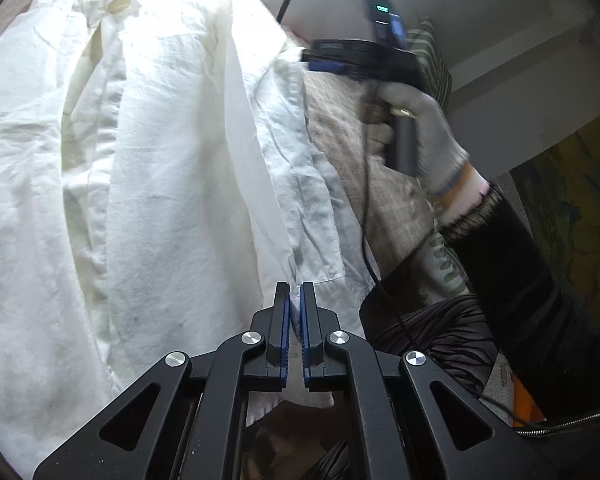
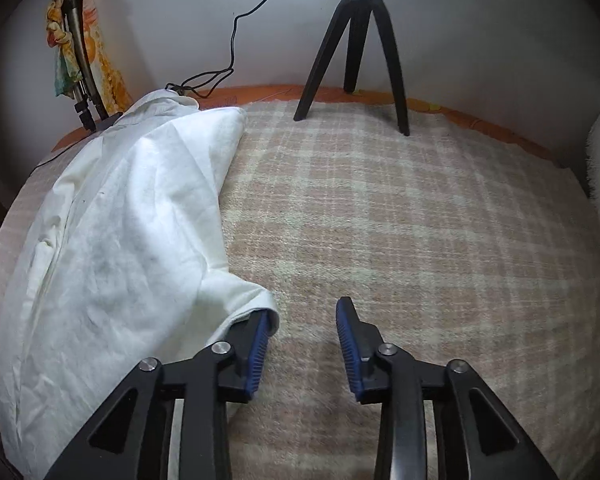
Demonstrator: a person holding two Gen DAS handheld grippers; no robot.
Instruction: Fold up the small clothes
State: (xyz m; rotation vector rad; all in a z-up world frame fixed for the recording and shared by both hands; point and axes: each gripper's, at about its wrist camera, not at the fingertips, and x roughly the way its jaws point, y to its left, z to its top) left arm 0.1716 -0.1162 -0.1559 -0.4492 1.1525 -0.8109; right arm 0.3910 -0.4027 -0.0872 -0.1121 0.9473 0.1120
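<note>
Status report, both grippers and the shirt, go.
Left gripper shut on white shirt hem. Right gripper open above plaid blanket, shirt edge draped on one finger. Tripod at far edge, clear of fold.

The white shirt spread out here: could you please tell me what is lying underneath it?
The white cotton shirt lies on a beige-and-pink checked woollen blanket, visible beside it. Whatever else lies beneath the cloth is covered.
</note>
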